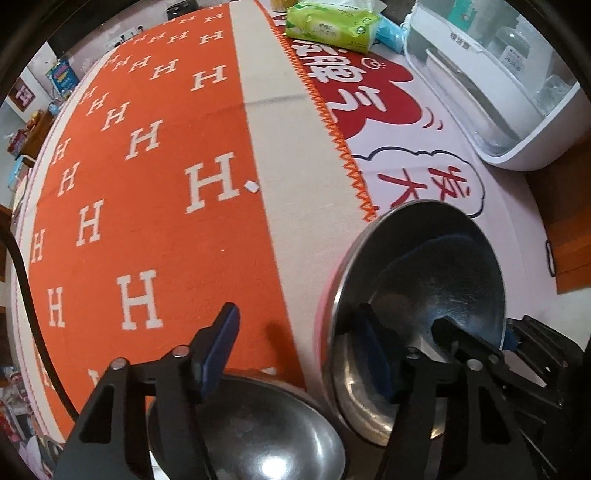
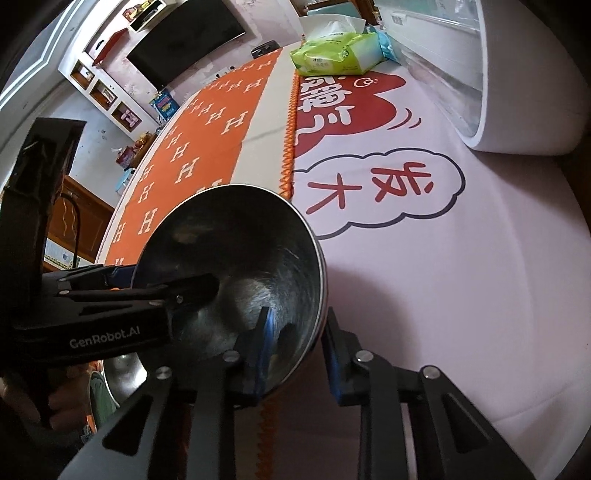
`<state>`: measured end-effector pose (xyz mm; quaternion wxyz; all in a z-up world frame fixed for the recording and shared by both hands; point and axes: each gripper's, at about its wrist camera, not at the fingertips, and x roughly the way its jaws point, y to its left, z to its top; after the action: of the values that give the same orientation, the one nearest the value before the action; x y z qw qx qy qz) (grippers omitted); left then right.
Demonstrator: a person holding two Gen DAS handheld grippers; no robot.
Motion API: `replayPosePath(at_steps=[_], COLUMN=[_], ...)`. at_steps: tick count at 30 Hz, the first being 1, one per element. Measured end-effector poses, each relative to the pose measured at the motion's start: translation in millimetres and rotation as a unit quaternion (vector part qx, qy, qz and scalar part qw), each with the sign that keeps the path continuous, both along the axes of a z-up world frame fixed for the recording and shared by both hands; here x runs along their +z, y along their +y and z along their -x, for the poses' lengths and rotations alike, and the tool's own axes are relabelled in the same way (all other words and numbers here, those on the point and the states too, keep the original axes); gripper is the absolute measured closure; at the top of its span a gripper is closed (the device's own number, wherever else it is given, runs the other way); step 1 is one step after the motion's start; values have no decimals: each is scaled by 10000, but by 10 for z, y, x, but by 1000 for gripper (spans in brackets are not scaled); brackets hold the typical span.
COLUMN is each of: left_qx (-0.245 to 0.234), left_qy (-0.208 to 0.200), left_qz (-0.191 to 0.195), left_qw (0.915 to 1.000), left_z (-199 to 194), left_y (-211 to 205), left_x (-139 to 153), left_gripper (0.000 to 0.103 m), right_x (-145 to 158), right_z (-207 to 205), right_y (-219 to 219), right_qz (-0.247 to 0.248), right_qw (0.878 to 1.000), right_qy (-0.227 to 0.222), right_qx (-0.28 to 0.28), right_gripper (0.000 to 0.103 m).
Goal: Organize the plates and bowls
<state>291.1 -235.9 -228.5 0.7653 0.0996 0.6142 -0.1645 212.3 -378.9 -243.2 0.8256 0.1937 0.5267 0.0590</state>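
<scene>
A steel bowl stands tilted on its side where the orange cloth meets the pink cover. My right gripper is shut on the steel bowl's rim, one pad inside and one outside. My left gripper is open and straddles the opposite rim. Its right finger is inside the bowl, and its left finger is over the cloth, clear of the wall. A second steel bowl sits upright just below my left gripper.
An orange cloth with white H letters covers the left of the table, and a pink printed cover the right. A white appliance and a green tissue pack stand at the far side. The table's edge runs close on the right.
</scene>
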Motion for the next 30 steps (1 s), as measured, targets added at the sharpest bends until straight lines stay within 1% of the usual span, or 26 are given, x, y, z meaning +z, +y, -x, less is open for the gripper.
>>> replayPosePath(at_steps=[6,10,19,30], left_qx=[-192,-289,-284,-505], left_qy=[-18,-6,2,33], left_qz=[54,158,209,189], left_qw=[9998,9995,9994,9985], left_z=[55,89,129,326], left_y=[-86,-128,-125,-218], left_x=[-2,2,27,92], left_gripper=[60,75,77,77], right_x=[3,6,27,100], right_z=[-5,-3,32,175], right_y=[9,11,-8,-122], right_qz=[1,1,37,56], right_qw=[10000,10000,10000,9994], right_qy=[-40,-40,-14,-1], right_qx=[19,16,-54,-349], right_gripper=[81,81,84,88])
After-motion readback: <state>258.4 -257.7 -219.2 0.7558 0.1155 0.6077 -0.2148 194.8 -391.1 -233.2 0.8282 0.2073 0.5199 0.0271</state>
